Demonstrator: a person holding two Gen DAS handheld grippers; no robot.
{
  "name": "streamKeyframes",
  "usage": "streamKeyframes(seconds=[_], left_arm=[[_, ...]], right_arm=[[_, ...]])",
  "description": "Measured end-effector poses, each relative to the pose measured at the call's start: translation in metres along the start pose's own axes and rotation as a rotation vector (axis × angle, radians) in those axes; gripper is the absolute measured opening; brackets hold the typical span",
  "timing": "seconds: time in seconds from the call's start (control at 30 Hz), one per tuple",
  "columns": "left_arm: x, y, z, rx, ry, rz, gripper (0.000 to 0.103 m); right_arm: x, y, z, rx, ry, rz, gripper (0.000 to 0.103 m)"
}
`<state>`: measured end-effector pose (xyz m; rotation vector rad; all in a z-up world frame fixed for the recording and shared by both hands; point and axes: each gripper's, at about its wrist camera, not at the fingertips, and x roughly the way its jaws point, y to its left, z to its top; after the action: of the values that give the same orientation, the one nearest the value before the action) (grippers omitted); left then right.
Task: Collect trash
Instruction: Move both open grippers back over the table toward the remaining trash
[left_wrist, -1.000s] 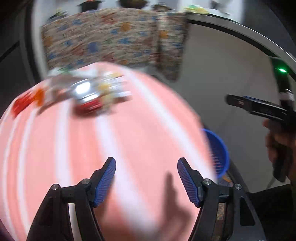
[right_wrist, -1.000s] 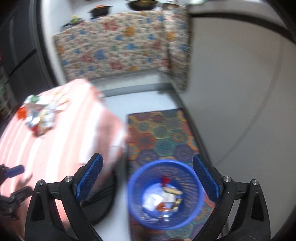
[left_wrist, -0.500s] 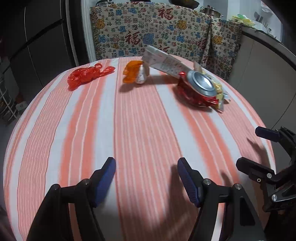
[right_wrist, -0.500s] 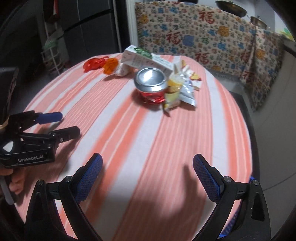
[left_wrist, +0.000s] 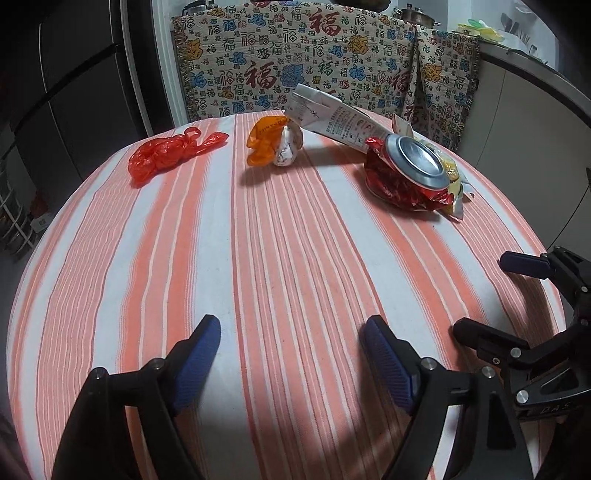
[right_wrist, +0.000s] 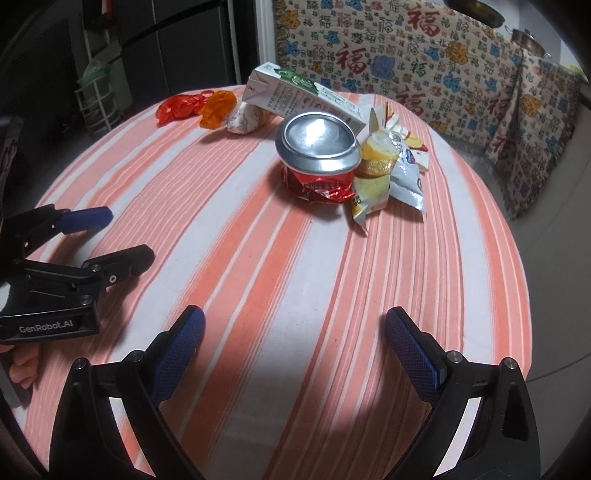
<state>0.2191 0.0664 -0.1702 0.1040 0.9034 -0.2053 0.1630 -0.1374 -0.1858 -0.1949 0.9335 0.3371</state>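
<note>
Trash lies at the far side of a round table with an orange-and-white striped cloth (left_wrist: 280, 258). A crushed red can (left_wrist: 410, 173) (right_wrist: 319, 158) sits beside yellow and white snack wrappers (right_wrist: 384, 173). A white milk carton (left_wrist: 332, 118) (right_wrist: 299, 94) leans over a small crumpled ball (left_wrist: 286, 153). An orange wrapper (left_wrist: 264, 142) (right_wrist: 218, 107) and a red plastic bag (left_wrist: 166, 155) (right_wrist: 177, 105) lie further left. My left gripper (left_wrist: 290, 349) (right_wrist: 118, 236) is open and empty over the near cloth. My right gripper (right_wrist: 291, 347) (left_wrist: 491, 299) is open and empty beside it.
A patterned cloth (left_wrist: 295, 62) hangs over furniture behind the table. A dark fridge (left_wrist: 74, 85) and a wire rack (right_wrist: 92, 107) stand at the left. A grey counter (left_wrist: 528, 110) runs along the right.
Both grippers swung from the blue bin on the floor back to the table, then moved a little closer to the trash. Both stayed open.
</note>
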Motion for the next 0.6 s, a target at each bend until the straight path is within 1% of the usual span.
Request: streamKeyframes(seconds=[0.03,0.1,0.47,0.53,0.57,0.6], left_arm=[[0.001,0.0,0.001,-0.001,0.002,0.004,0.088],[0.002,0.002,0.001,-0.011,0.007,0.005,0.09],[0.002,0.005,0.002,-0.01,0.009,0.001,0.091],[0.001,0.008,0.003,-0.01,0.019,-0.008,0.091],[-0.002,0.014,0.005,-0.027,0.019,-0.03,0.091],[-0.007,0.022,0.007,-0.045,0.001,-0.065,0.091]], right_arm=[[-0.001,0.0,-0.001,-0.003,-0.002,-0.002,0.1],[-0.001,0.0,-0.001,-0.007,-0.004,-0.003,0.1],[0.002,-0.002,0.0,0.0,-0.008,0.002,0.103],[0.002,-0.002,0.0,0.001,-0.009,0.003,0.103],[0.002,-0.002,0.0,0.0,-0.009,0.003,0.103],[0.002,-0.002,0.0,0.0,-0.009,0.003,0.103]])
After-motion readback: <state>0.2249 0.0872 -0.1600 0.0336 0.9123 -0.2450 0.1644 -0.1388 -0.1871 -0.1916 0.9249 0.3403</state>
